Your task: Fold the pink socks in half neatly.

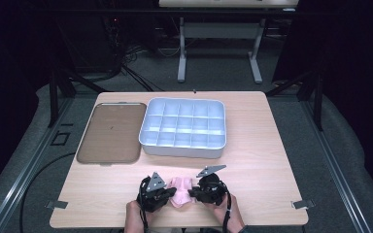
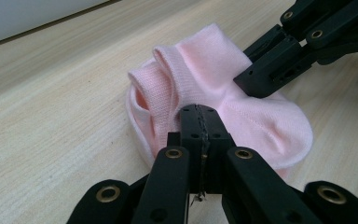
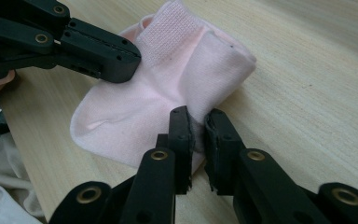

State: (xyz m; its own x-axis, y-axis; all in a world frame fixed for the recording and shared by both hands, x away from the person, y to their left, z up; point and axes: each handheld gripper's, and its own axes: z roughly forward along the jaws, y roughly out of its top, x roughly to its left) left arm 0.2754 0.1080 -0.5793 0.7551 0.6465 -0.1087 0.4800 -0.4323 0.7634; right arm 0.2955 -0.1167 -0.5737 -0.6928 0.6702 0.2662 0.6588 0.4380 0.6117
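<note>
While lying near the tabletop's [image 1: 272, 145] front edge, pink sock [image 1: 181, 191] being pinched from both sides: left gripper [image 2: 199, 122] clamping its cuff, right gripper [image 3: 197, 128] nearly closed, pinching its edge; no writing legible

Both hands come in from the bottom edge of the high view, wrists low over the near edge, claws angled inward toward each other and close together. Left claw [image 1: 171, 195]: jaws pressed fully together, pads meeting at the tips, pointing right and slightly forward; a grey three-cornered plate sits on top. Right claw [image 1: 192, 193]: jaws nearly closed with a thin slit between the pads, a fold of pink fabric pinched in that slit; it points left toward the other claw, plate on top, cable trailing over the right hand [image 1: 226, 213]. Left hand [image 1: 137, 214] grips its handle from behind.
</note>
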